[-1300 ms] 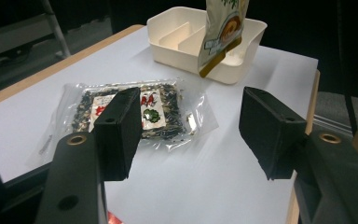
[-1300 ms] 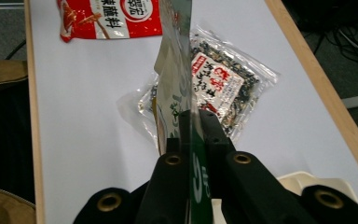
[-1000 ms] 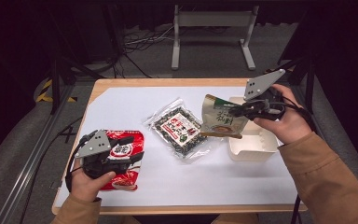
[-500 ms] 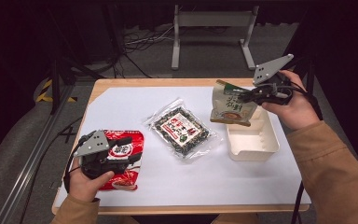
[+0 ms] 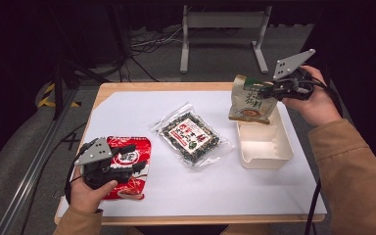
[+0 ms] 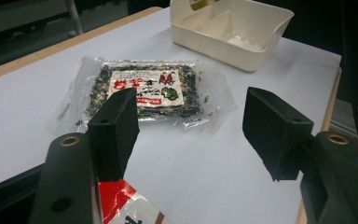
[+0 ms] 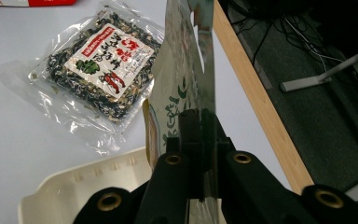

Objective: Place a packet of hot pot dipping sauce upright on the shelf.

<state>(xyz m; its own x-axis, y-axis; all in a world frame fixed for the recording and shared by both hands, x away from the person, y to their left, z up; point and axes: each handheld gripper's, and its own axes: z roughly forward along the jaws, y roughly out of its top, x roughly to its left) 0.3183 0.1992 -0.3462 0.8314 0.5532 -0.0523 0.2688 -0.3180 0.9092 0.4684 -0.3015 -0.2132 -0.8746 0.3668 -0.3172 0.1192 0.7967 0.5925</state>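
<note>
Snack pouch held above the cream bin

The right claw (image 5: pixel 270 91) clamps the green-and-tan pouch (image 5: pixel 249 99) over the bin (image 5: pixel 264 147); the left claw (image 6: pixel 191 122) gapes wide above the desk (image 5: pixel 235 186), its red packet (image 5: pixel 127 164) partly hidden.

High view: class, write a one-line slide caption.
Right gripper holds a green-and-tan snack pouch above the cream plastic bin.
</note>
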